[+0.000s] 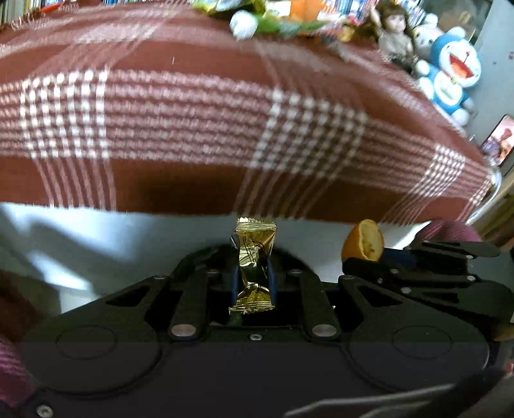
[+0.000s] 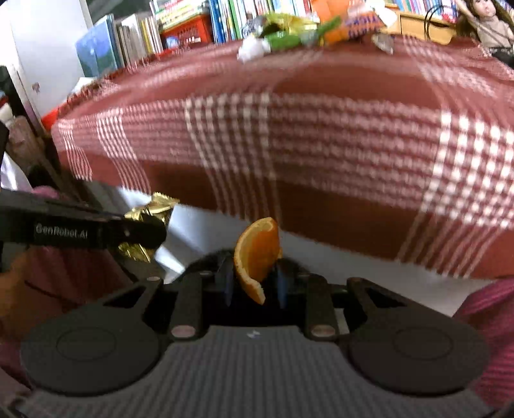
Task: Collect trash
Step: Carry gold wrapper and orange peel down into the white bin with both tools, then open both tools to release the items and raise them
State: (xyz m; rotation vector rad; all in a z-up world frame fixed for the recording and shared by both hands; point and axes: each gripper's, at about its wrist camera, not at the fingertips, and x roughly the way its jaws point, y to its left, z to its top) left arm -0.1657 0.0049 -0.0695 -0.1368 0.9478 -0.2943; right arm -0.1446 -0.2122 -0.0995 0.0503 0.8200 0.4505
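Left gripper (image 1: 253,273): fingers pinching a crinkled gold foil candy wrapper (image 1: 253,257), held upright, clear of the worktop (image 1: 192,128) draped in red-and-white plaid cloth. Right gripper (image 2: 255,279): fingers pinching a curved orange peel wedge (image 2: 257,254), also held up just short of the cloth's near edge, close beside the left gripper. A blurred heap of mixed wrappers and crumpled paper (image 2: 298,32) lies at the worktop's far edge.

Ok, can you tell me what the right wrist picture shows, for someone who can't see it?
The right tool pinches an orange peel in front of a table with a red plaid cloth. At left, the left tool holds a gold wrapper. More wrappers lie piled at the table's far edge.
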